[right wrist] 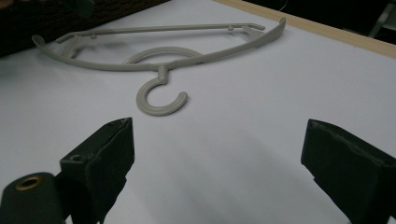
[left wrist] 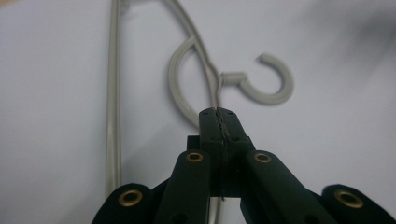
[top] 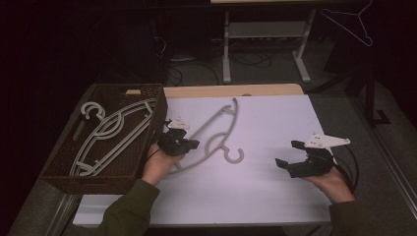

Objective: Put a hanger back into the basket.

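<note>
Hanger (top: pixel 215 132) flat on the table (top: pixel 275 196), left of centre, hook toward the person, far arm angled up to the back edge. Left gripper (top: pixel 189 144) is on it now: jaws pressed together, pinching the thin arm of the hanger just short of the neck; the left gripper view has that grey strip (left wrist: pixel 217 100) running straight in between the shut pads. So the grab looks made, lift not yet done; the hanger lies on the table all along its length, far as I can tell.

Basket (top: pixel 59 169) sits just beside it at the table's left edge, w/ two or so hangers (top: pixel 110 135) already stacked inside, hooks to the back. Judging by that, job's partly through: this one likely goes in next, and it's the last one on the table.

Right gripper (top: pixel 287 155) hangs well apart on the right, jaws spread wide, nothing between them; its own view looks across bare table at the hook (right wrist: pixel 161 100).

Surface: white sheet over a wood top, strip of wood showing at the back. Room's dark; table legs (top: pixel 227 49) and cables on the floor behind, a wire hanger (top: pixel 351 22) hung up top right.
</note>
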### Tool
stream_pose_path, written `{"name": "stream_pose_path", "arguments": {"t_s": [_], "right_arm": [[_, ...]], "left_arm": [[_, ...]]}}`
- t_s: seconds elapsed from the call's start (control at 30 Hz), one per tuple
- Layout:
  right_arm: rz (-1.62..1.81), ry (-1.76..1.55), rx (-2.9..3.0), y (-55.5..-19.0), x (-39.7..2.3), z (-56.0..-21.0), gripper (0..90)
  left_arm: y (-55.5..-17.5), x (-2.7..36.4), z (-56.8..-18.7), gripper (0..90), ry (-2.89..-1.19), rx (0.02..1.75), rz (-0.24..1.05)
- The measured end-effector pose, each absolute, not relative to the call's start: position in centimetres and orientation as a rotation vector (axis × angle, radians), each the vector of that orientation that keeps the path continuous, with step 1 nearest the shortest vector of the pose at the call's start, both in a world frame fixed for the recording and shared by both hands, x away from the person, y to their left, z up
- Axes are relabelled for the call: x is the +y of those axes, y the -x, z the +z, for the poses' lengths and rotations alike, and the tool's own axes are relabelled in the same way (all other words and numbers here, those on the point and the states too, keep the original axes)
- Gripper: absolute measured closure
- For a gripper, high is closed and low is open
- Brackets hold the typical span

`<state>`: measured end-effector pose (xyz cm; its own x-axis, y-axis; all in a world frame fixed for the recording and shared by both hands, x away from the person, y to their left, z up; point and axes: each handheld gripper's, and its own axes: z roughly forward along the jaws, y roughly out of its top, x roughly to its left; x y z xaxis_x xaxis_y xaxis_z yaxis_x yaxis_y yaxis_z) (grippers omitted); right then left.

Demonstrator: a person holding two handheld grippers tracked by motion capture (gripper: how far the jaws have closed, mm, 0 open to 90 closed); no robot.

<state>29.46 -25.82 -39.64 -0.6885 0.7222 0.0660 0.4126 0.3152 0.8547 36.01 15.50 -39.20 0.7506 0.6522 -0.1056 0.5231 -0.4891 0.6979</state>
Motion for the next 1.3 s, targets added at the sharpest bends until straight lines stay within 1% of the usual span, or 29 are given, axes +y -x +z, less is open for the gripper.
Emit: {"name": "stream_pose_path", "arguments": {"t_s": [0.13, 0.27, 0.4, 0.5, 0.67, 1.0, 1.1, 1.2, 1.3], "right_arm": [[1.316, -1.018, 2.263, -29.5, -25.8, -39.7, 9.2], [1.315, -1.013, 2.267, -29.5, -25.7, -39.7, 9.2], [1.315, -1.014, 2.268, -29.5, -25.7, -39.7, 9.2], [1.317, -1.015, 2.267, -29.5, -25.7, -39.7, 9.2], [1.317, -1.013, 2.268, -29.5, -25.7, -39.7, 9.2], [1.319, -1.011, 2.268, -29.5, -25.6, -39.7, 9.2], [1.320, -1.004, 2.266, -29.6, -25.6, -39.7, 9.2], [1.319, -1.005, 2.270, -29.5, -25.5, -39.7, 9.2], [1.318, -1.010, 2.277, -29.5, -25.3, -39.8, 9.2]], "left_arm": [[-36.3, 15.3, -41.1, 90.0, -2.249, 0.912, 0.215], [-36.4, 14.9, -42.4, 90.0, -2.309, 0.921, 0.239], [-36.5, 14.4, -43.1, 90.0, -2.343, 0.908, 0.200], [-36.4, 14.0, -43.3, 90.0, -2.358, 0.895, 0.201], [-35.8, 13.0, -43.4, 90.0, -2.363, 0.860, 0.120], [-33.1, 7.5, -43.6, 90.0, -2.393, 0.677, -0.011], [-32.4, 6.2, -43.7, 90.0, -2.394, 0.634, -0.027], [-32.5, 5.9, -43.6, 90.0, -2.380, 0.630, -0.035], [-33.1, 6.7, -43.0, 90.0, -2.346, 0.652, -0.014]]}}
